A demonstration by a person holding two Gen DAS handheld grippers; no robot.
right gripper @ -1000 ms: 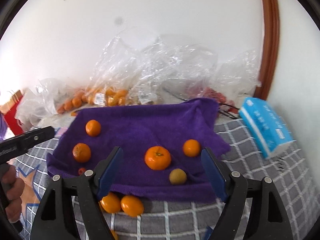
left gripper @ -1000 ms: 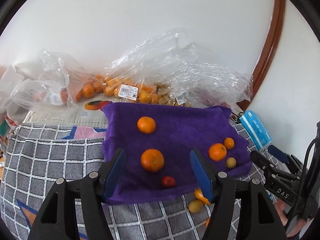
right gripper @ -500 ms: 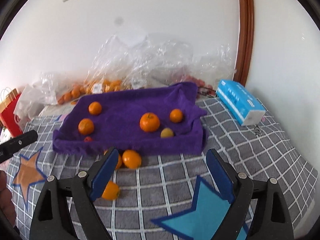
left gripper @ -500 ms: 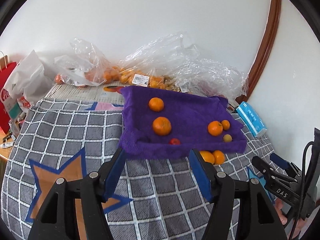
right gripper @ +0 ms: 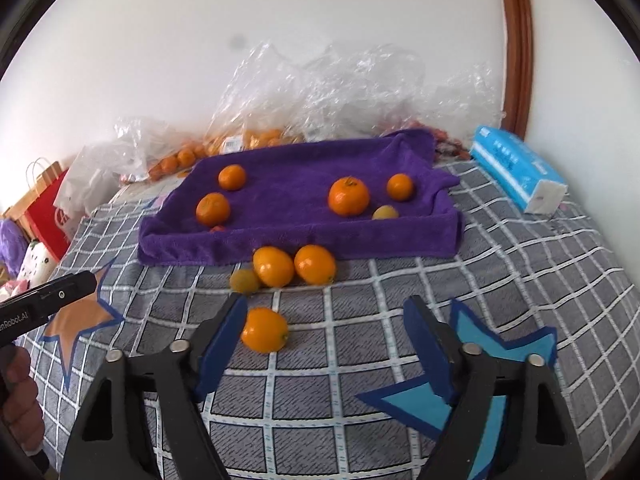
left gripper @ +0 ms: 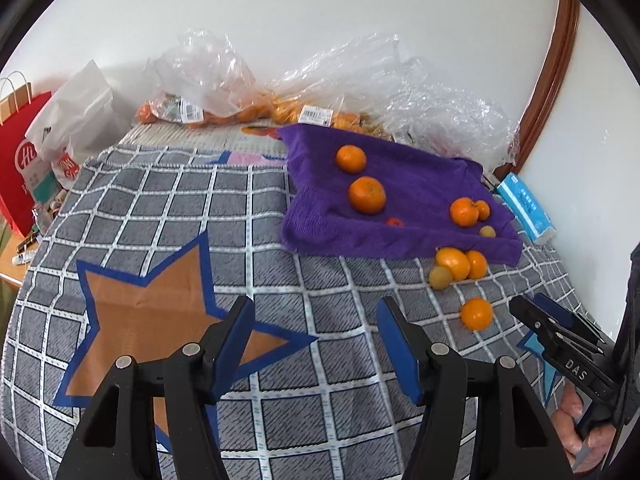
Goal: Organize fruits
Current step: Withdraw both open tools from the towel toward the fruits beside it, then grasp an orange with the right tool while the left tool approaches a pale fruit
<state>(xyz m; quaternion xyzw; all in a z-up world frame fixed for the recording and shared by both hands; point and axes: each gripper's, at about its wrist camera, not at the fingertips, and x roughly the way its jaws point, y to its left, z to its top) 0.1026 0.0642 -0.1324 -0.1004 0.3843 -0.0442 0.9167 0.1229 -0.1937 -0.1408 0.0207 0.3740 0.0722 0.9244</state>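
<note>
A purple towel [left gripper: 420, 184] [right gripper: 288, 192] lies at the back of the checked cloth with several oranges, a small yellow fruit and a tiny red one on it. In front of it sit two loose oranges [right gripper: 294, 266], a small yellow-green fruit [right gripper: 244, 281] and a lone orange [right gripper: 265, 330] [left gripper: 476, 313]. My right gripper [right gripper: 326, 312] hovers low over the cloth, jaws closing with nothing pressed between them; the lone orange lies just past its left finger. My left gripper [left gripper: 314, 320] stands open and empty over bare cloth, left of the fruit.
Clear plastic bags of oranges [left gripper: 304, 112] pile up against the wall behind the towel. A blue tissue pack [right gripper: 516, 172] lies at the right. Red and white paper bags [left gripper: 36, 160] stand off the cloth's left edge. A person's hands hold both grippers.
Both grippers have drawn back from the towel and sunk toward the cloth, so the loose fruit in front of it now shows. The right jaws widened slightly, then narrowed.
</note>
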